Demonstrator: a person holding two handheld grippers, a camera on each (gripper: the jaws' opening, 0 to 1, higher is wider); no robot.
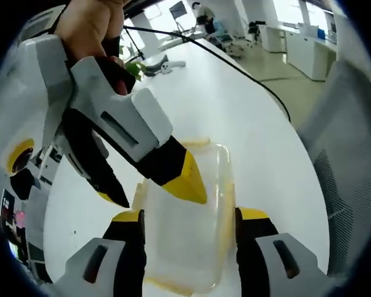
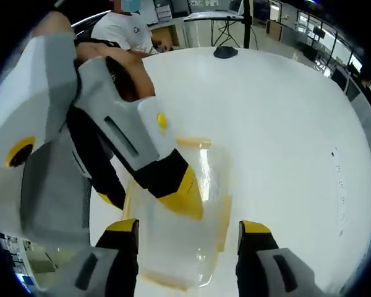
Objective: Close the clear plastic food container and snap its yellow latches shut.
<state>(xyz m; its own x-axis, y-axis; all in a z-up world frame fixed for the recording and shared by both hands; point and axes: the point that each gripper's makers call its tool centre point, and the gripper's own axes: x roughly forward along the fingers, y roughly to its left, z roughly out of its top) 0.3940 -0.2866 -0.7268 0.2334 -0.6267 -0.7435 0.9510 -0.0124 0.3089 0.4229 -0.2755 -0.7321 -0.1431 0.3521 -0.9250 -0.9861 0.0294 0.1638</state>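
Left tongs open, jaws straddling the clear plastic food container; right tongs likewise open around the same box. Each pair's yellow tip pressed onto the lid in the other view. Container resting flat on the white counter, yellow latch at far end.

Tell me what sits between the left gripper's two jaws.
In the left gripper view, the clear container with its yellow-edged lid lies between the left gripper jaws, and the right gripper tip presses down on it.
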